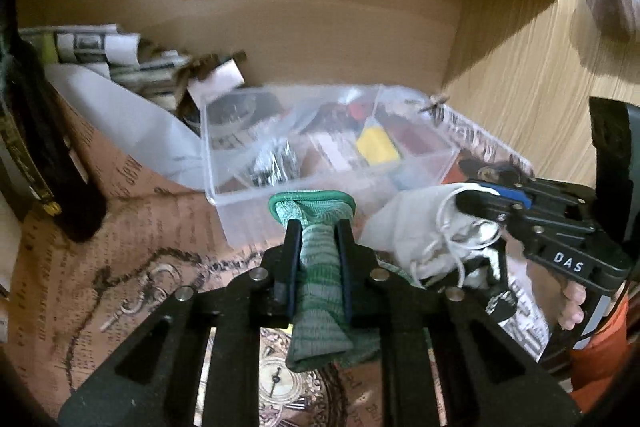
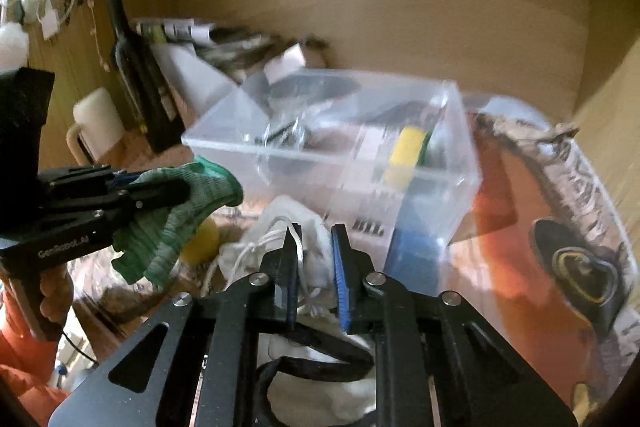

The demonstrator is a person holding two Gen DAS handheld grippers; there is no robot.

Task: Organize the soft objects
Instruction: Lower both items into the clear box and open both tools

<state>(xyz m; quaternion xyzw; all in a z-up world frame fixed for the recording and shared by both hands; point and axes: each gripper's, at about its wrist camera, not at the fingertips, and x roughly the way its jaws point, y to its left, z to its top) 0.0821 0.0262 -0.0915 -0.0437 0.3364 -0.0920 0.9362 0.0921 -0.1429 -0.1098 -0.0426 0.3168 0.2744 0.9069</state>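
Observation:
My left gripper (image 1: 316,227) is shut on a green knit glove (image 1: 318,267) and holds it above the newspaper-covered surface, just in front of a clear plastic box (image 1: 248,195). In the right wrist view the same left gripper (image 2: 176,191) holds the green glove (image 2: 176,219) at the left. My right gripper (image 2: 316,231) is shut on a white cloth pouch (image 2: 316,267) with white drawstrings (image 2: 248,247). In the left wrist view the right gripper (image 1: 460,199) grips the white pouch (image 1: 412,219) at the right.
The clear box (image 2: 460,163) holds small items, including a yellow one (image 2: 406,151). A dark bottle (image 2: 136,67) and a white mug (image 2: 96,123) stand at the left. Rolled papers (image 1: 100,47) lie behind. A wooden back wall (image 1: 360,27) carries coloured notes.

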